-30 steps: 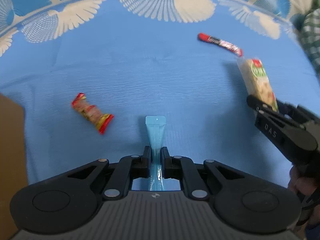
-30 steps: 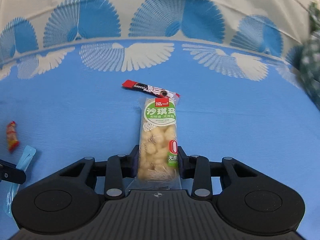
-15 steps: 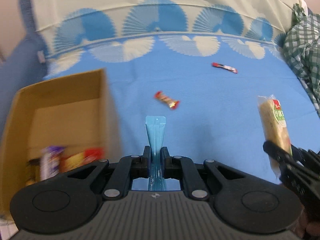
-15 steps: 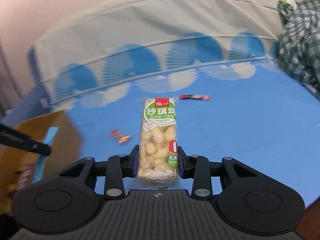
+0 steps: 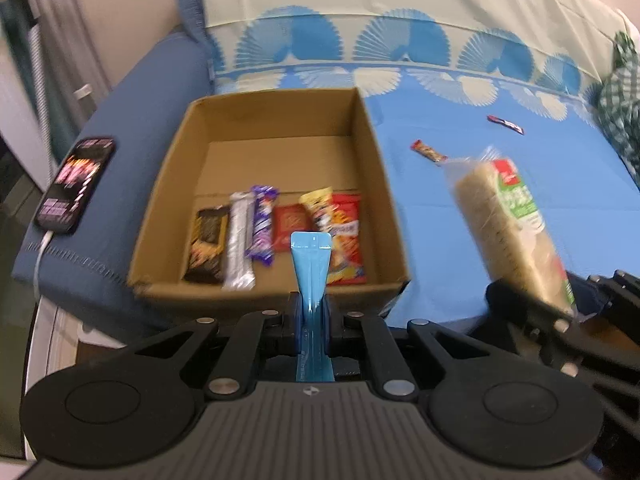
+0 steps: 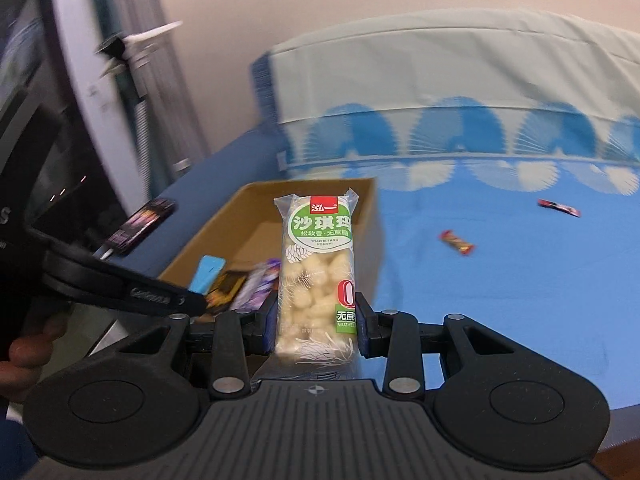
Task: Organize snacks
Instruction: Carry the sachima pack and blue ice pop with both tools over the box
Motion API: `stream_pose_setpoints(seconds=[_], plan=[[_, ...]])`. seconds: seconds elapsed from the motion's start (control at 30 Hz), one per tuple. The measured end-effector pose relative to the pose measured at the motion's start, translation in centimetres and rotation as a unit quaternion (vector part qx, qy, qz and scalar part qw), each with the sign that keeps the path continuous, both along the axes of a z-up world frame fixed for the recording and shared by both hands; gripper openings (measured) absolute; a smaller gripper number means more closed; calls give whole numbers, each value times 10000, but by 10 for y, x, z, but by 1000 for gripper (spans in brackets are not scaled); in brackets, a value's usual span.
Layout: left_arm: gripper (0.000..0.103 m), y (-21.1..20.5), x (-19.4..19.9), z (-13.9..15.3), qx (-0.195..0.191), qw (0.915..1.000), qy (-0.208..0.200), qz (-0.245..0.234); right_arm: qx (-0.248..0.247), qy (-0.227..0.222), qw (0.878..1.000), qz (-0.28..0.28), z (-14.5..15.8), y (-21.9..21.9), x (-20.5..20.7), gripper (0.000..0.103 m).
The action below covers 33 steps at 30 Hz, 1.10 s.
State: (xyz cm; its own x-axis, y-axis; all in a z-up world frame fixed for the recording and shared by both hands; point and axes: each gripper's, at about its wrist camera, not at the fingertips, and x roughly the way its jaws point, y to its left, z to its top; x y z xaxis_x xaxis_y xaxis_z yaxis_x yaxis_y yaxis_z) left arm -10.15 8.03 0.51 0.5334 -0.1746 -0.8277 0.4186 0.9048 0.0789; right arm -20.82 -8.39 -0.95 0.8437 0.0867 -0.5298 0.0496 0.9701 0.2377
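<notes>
My left gripper point(image 5: 311, 312) is shut on a thin blue packet point(image 5: 311, 264) and holds it over the near edge of an open cardboard box point(image 5: 372, 148). Several snack packs point(image 5: 256, 232) lie in a row in the box. My right gripper point(image 6: 316, 326) is shut on a long pale rice-cake pack with a green label point(image 6: 318, 272); it shows at the right of the left wrist view point(image 5: 508, 224). A small red and yellow candy point(image 5: 429, 151) and a red and black bar point(image 5: 505, 124) lie on the blue sheet.
A phone point(image 5: 76, 184) with a white cable lies on the dark blue cushion left of the box. A green checked cloth point(image 5: 624, 112) lies at the far right. A patterned bedcover point(image 5: 400, 12) rises behind the box.
Both grippers have swung left from the open sheet to the cardboard box, each holding its packet. The box and phone have come into full view; the loose candies lie farther off to the right.
</notes>
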Motion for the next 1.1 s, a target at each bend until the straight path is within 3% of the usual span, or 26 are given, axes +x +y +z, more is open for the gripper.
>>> stream_pose_setpoints(seconds=[0.23, 0.53, 1.1], plan=[[10, 42, -22, 9, -262, 9993, -155, 200, -421, -19, 9989, 226, 11, 41, -15, 38], [10, 56, -33, 17, -511, 9981, -256, 218, -807, -89, 9962, 328, 20, 62, -29, 38], [10, 63, -19, 10, -571, 9978, -136, 318, -890, 131, 9951, 413, 16, 64, -17, 38]])
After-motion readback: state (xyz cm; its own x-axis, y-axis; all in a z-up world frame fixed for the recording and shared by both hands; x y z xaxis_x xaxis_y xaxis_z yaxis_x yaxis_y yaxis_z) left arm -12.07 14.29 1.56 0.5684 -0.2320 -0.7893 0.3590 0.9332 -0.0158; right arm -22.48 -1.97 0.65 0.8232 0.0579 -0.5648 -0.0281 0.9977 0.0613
